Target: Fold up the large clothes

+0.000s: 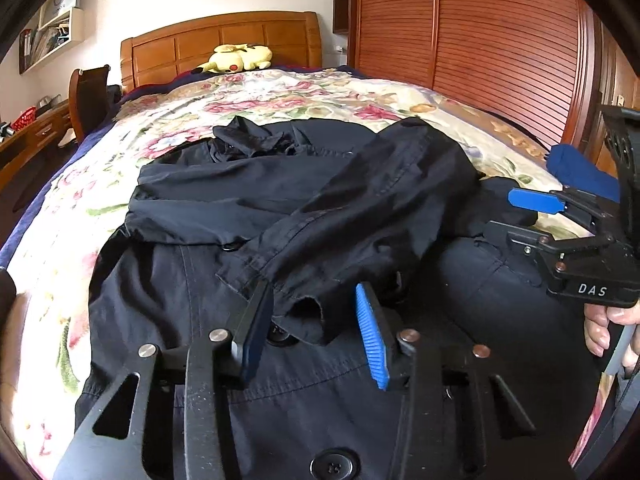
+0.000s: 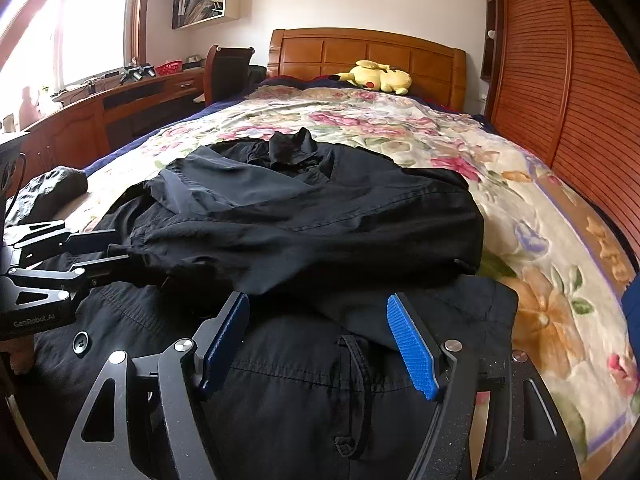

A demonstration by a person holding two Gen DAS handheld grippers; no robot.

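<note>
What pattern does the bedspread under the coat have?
The bedspread has a floral pattern, pink and orange on cream; the right wrist view shows it best.

My right gripper is open over the lower part of the black coat, which lies on the floral bedspread. At the left, my left gripper reaches to the folded sleeve. A yellow plush toy rests by the headboard.

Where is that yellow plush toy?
The yellow plush toy lies at the far end of the bed, against the wooden headboard, beyond the black coat, in both views.
</note>
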